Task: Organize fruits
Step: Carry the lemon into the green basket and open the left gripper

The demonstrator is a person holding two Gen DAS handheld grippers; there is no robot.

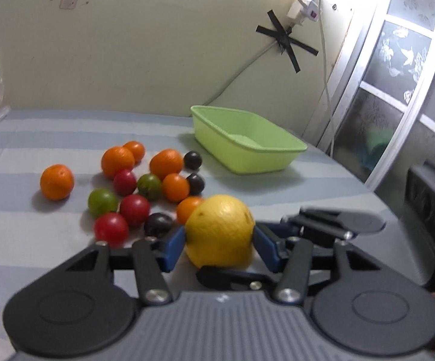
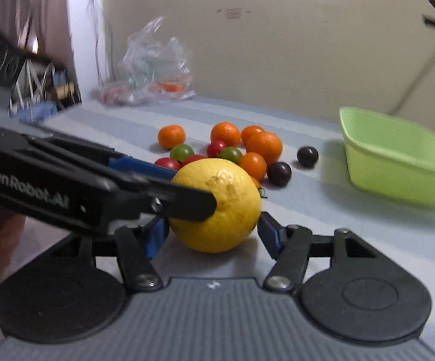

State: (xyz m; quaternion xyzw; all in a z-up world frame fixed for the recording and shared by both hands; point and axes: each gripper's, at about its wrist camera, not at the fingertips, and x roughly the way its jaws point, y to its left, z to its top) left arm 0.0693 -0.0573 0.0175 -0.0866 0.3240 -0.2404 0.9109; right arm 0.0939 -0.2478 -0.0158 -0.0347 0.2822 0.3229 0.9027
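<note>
Both of my grippers meet on one large yellow fruit (image 1: 219,231), which sits on the striped cloth (image 1: 22,225) at the near edge of the fruit pile.

Left gripper (image 1: 219,242): the blue pads (image 1: 173,248) lie against the fruit's two sides, so I read these jaws as pinching it.

Right gripper (image 2: 214,233): the jaws are partly closed around the same fruit. The right-hand pad appears to meet the skin. The left-hand one is half hidden behind the other tool's finger, so I cannot tell whether this pair truly presses.

The fruit appears to rest on the cloth, though blur leaves that uncertain.

Beyond the fruit lie the oranges (image 1: 56,182), red fruits (image 1: 134,209), green fruits (image 1: 102,201) and dark plums (image 1: 192,160), loose and unsorted. The green tub (image 1: 249,138) stands apart from them on the right, and no fruit shows in the part of it I can see.

Step in hand, as I judge it: securing the first and largest piece for transfer.

The next move calls for a firm hold from both sides, then a joint lift. I would carry it rightward over the small fruits and above the tub's near wall, and let go only once it is low inside.
</note>
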